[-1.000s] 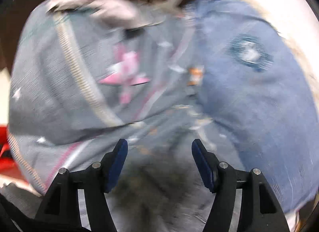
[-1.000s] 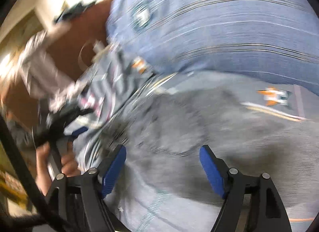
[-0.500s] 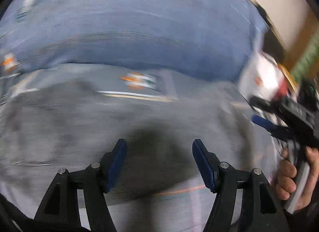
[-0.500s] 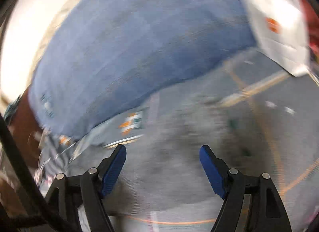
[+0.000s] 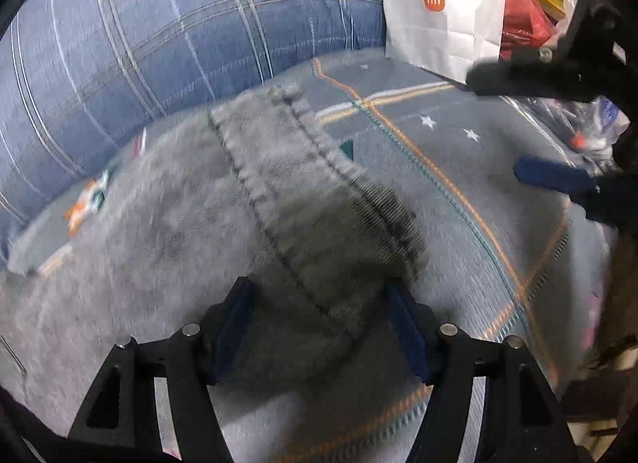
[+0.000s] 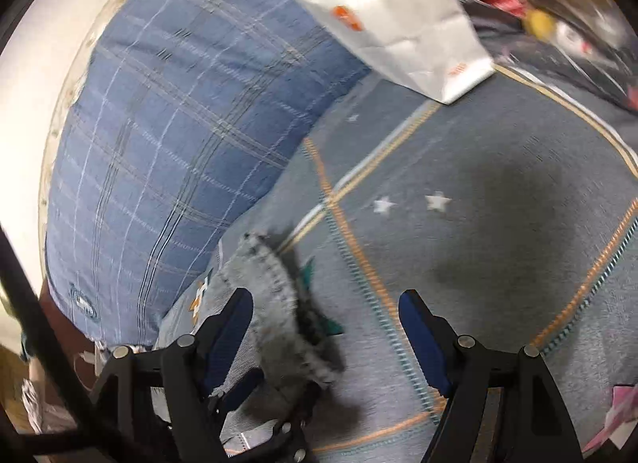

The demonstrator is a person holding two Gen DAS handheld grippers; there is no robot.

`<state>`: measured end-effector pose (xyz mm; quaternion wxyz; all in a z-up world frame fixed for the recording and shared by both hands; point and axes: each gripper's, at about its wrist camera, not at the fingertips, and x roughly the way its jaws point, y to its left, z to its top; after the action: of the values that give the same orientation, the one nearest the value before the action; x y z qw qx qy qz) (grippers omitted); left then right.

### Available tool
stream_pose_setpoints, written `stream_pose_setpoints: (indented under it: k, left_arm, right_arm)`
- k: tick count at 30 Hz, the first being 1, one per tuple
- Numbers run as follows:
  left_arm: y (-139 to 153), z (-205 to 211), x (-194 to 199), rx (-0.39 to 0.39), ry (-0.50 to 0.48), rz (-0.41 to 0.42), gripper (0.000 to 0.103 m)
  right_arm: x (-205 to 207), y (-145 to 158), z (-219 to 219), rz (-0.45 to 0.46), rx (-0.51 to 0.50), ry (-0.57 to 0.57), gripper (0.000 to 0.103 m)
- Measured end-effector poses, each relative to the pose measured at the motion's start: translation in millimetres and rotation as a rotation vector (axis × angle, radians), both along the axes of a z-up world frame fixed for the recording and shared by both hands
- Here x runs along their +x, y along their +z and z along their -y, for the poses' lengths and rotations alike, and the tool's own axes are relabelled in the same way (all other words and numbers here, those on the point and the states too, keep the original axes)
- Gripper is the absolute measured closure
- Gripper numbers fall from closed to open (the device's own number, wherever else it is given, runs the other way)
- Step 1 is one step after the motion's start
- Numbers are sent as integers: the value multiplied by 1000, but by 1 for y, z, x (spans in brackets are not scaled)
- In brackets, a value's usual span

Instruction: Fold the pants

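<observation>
Grey pants [image 5: 279, 200] lie on a bed w/ a grey-blue sheet [image 5: 458, 184] patterned w/ orange lines & small white stars. Landmark = the white paper bag [image 5: 440, 4] standing at the far side of the sheet.

Left view: pants' stitched hem end points up toward the bag but stops well short of it; long axis runs diagonally from that hem down toward lower left, where the fabric broadens & fills the near part of the frame. Hem band sits at an angle across the view, somewhat blurred.

Blue plaid quilt [image 5: 159, 24] bunched just left of the bag, along the far edge of the pants.

Left gripper [image 5: 319, 327]: fingers spread apart, released, pants cloth seen between them but pads not pressing on it.

Right gripper [image 6: 325, 335]: fingers also spread, released, over the sheet below the bag; the pants' hem [image 6: 275, 295] is near its left finger, not pinched.

In left view the right gripper shows at the right edge, below the bag. Red bag [image 5: 522, 16] & clutter just right of the white bag.
</observation>
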<state>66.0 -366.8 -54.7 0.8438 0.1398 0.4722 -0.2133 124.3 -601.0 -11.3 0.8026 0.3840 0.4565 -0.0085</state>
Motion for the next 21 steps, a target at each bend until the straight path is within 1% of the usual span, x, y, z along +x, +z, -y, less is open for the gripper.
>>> stream_pose_setpoints:
  k: [1, 2, 3, 4, 5, 6, 7, 8, 10, 11, 13, 15, 16, 18, 20, 21]
  left_arm:
    - [2, 2, -1, 1, -7, 20, 46]
    - [2, 5, 0, 0, -12, 21, 51]
    - [2, 4, 3, -7, -9, 21, 62]
    - [4, 3, 5, -18, 1, 24, 78]
    - [7, -2, 8, -32, 17, 18, 81]
    - [9, -8, 12, -68, 31, -8, 84]
    - [14, -22, 20, -160, 69, -65, 84]
    - [19, -33, 25, -234, 99, -103, 85]
    - [30, -61, 34, -389, 153, -167, 85]
    - [34, -68, 35, -415, 173, -168, 85]
    - [42, -78, 39, -458, 197, -177, 85]
    - [46, -84, 43, -511, 200, -210, 85]
    - [47, -84, 44, -513, 202, -216, 85]
    - [46, -82, 46, -492, 205, -213, 85]
    - [38, -84, 51, -507, 212, -258, 85]
    - [33, -86, 53, -527, 219, -293, 85]
  right_arm:
    - [-1, -5, 5, -8, 22, -9, 25]
    - [-2, -10, 9, -11, 49, -15, 26]
    - [-1, -17, 13, -11, 96, -17, 27]
    - [-1, -21, 15, -8, 130, -14, 27]
    - [0, -23, 16, -4, 160, -9, 27]
    - [1, -26, 15, 0, 188, -5, 27]
    - [2, -27, 15, 1, 200, -1, 27]
    - [4, -28, 13, 3, 211, 8, 27]
    - [9, -30, 8, 15, 244, 32, 34]
    - [12, -30, 5, 23, 263, 47, 35]
    - [20, -34, -3, 23, 293, 73, 43]
    - [28, -40, -14, 7, 319, 108, 43]
    - [31, -43, -18, -2, 333, 121, 43]
    - [37, -52, -27, -34, 368, 134, 43]
    - [39, -60, -33, -61, 407, 134, 43]
    - [40, -64, -34, -66, 441, 127, 43]
